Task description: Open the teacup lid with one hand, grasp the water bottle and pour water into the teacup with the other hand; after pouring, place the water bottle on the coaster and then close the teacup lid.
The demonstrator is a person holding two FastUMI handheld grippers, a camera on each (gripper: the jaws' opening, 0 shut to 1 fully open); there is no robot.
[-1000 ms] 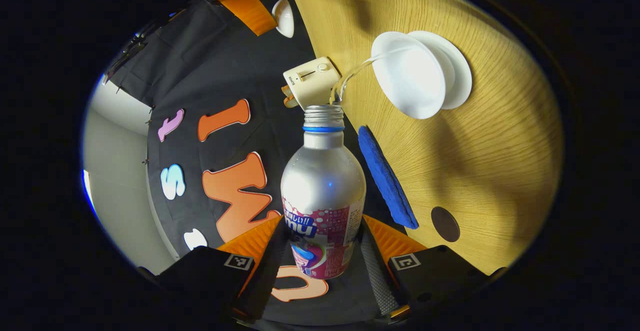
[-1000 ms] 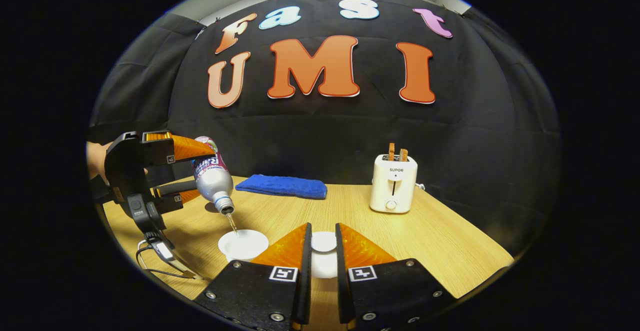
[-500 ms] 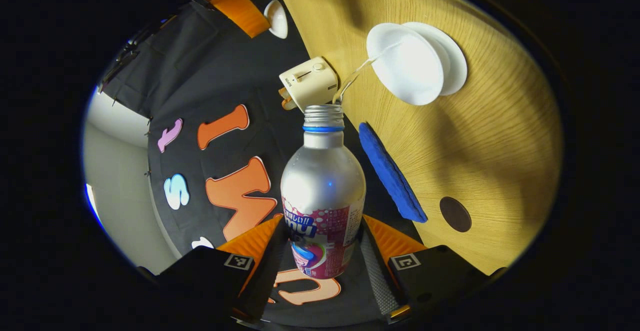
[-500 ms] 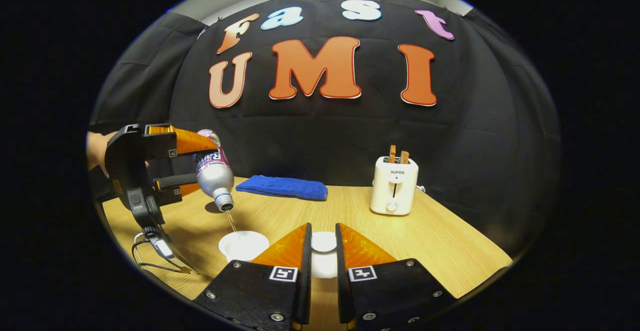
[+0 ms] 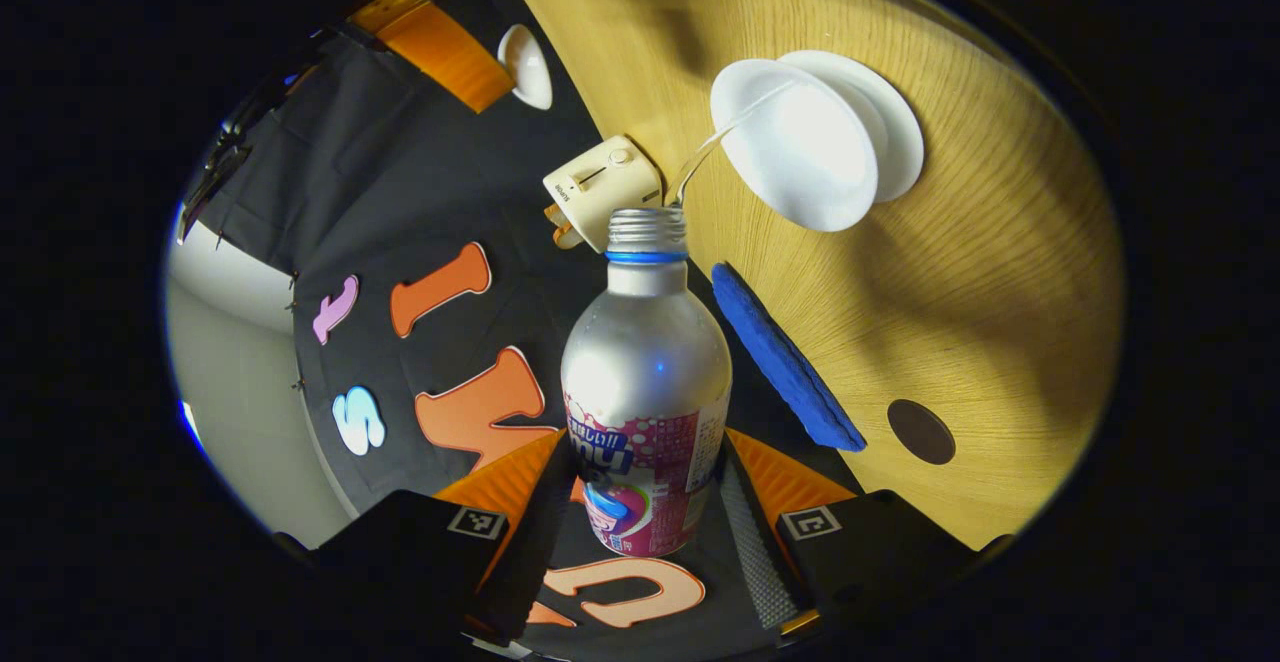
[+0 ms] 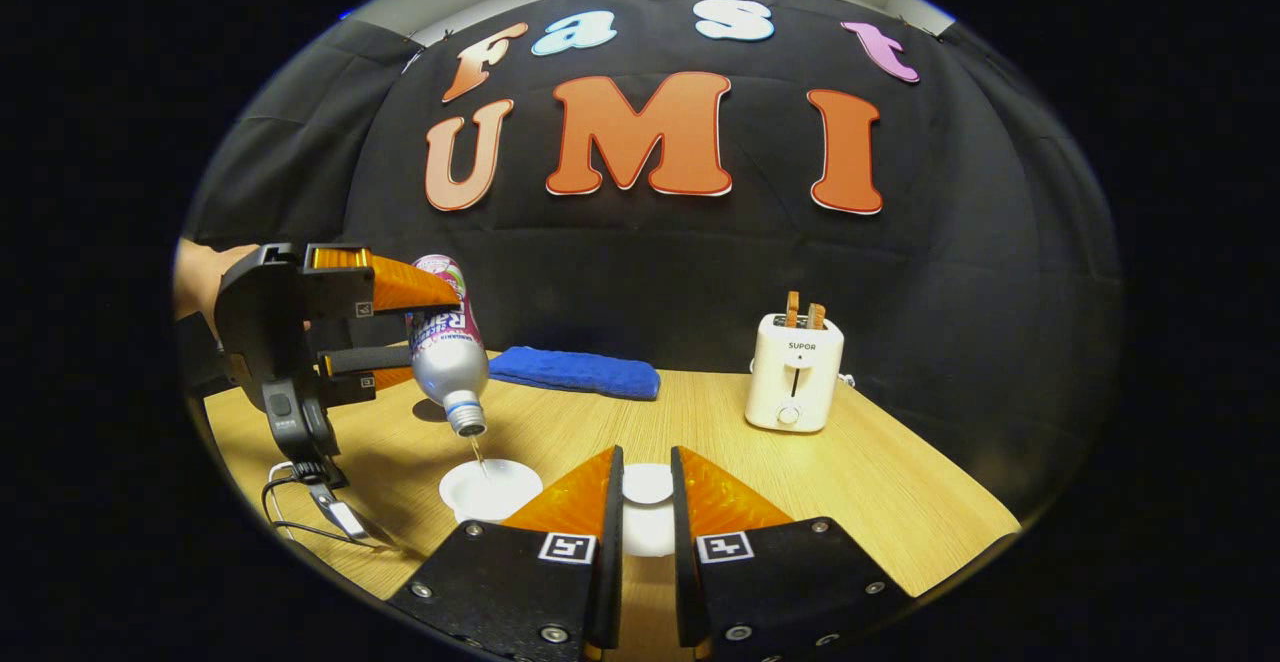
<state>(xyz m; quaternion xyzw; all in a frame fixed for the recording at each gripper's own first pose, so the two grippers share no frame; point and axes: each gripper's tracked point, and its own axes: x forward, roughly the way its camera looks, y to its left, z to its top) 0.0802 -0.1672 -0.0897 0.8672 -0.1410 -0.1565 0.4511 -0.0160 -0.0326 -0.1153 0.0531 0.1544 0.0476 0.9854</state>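
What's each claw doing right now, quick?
Left claw: closed on the water bottle, tipped and pouring into the teacup.
Right claw: closed on the teacup lid.

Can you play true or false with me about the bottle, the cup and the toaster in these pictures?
1. The left gripper holds the water bottle tipped mouth down. True.
2. Water is running from the bottle into the teacup. True: a thin stream reaches the open cup.
3. The bottle already stands on the coaster. False: the dark round coaster lies bare on the table, and the bottle is in the air.
4. The lid sits on the teacup. False: the right gripper holds the lid off to the side of the cup.
5. The toaster is empty. False: two slices stick up from its slots.
6. A blue cloth lies near the back of the table. True.
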